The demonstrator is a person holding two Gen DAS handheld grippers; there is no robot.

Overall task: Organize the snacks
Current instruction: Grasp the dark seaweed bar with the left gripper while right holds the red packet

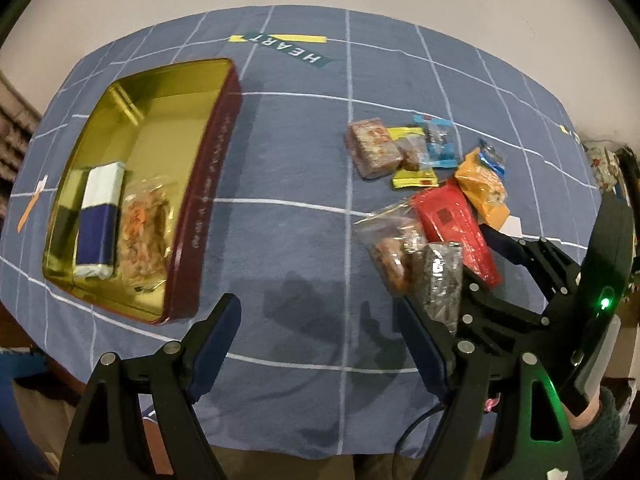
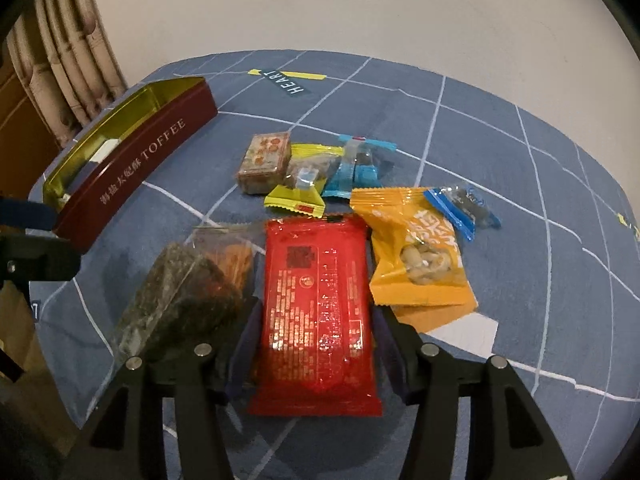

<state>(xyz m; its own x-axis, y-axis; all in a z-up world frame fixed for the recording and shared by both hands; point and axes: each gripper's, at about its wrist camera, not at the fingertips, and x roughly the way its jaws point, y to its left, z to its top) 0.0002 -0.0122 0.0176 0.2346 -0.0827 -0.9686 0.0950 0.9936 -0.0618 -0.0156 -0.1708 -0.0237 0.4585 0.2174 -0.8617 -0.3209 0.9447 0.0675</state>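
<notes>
Red foil snack packet [image 2: 316, 300] sits pinched between the right gripper [image 2: 316, 344] fingers, bound for the maroon toffee tin [image 1: 208, 200], while the left gripper [image 1: 320, 344] hangs wide and empty.

A glossy red plastic packet [image 2: 318, 308] lies on a matt blue cloth [image 2: 520, 200], near a shiny gold-lined metal tin [image 1: 132, 184] with a maroon outside.

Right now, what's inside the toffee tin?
In the tin: a white-and-navy wrapped pack and, beside it, a clear snack bag. The rest is bare gold floor. Whatever is under them is hidden.
</notes>
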